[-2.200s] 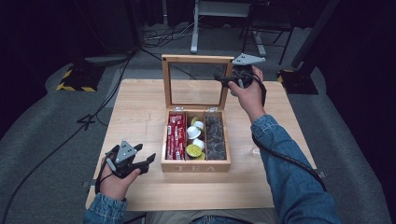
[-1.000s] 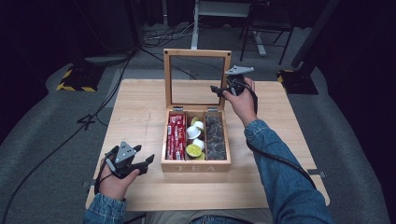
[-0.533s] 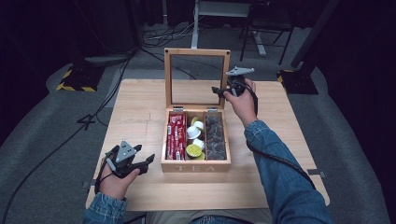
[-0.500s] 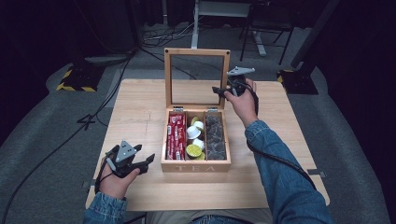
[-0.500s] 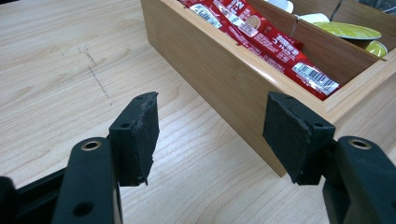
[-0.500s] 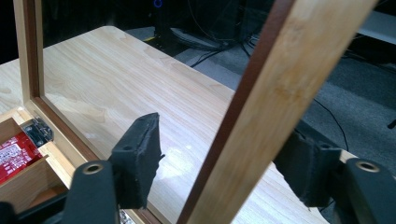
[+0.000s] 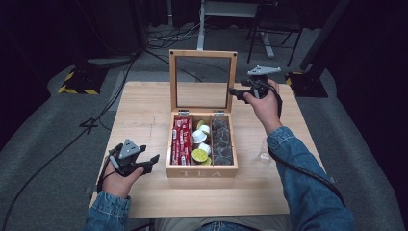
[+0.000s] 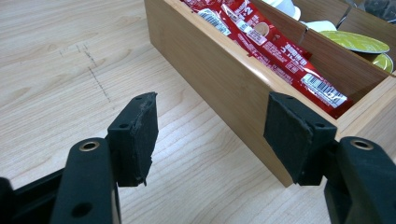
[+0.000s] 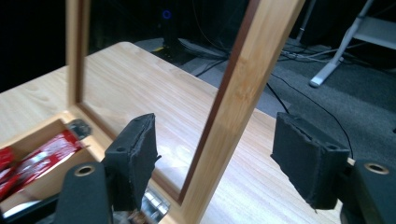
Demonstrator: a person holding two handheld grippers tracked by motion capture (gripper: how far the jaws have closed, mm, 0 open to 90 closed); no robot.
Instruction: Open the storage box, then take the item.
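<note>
Over at about eight o'clock on the tabletop (image 7: 144, 101), the person's left hand rests low with the left claw (image 7: 146, 163) aimed toward the wooden tea box (image 7: 201, 171). In the left gripper view its two black pads (image 8: 140, 135) stand apart with only bare wood grain between them; it holds nothing, and the near left corner of the box sits just beyond the right-hand pad, not touching it.

The box stands at the middle of the tabletop. Its left compartment is packed with red sachets (image 7: 181, 140), the middle one holds white and yellow-green pods (image 7: 199, 147), and the right one holds dark wrapped pieces (image 7: 221, 142). At the box's twelve o'clock edge the glass-paned lid (image 7: 202, 54) stands upright on its hinges, its wooden frame square to the tabletop.

At around two o'clock from the box, the right claw (image 7: 235, 91) is raised in the person's right hand, level with the lid's right-hand frame post. In the right gripper view the post (image 9: 238, 107) rises between the two pads (image 9: 137, 154), with clear space on either side, so the jaws straddle it without pressing on it; they are roughly half open and grip nothing. A denim sleeve (image 7: 303, 178) runs back from that hand toward five o'clock, with the claw's cable (image 7: 298, 166) trailing beside it over the tabletop.
</note>
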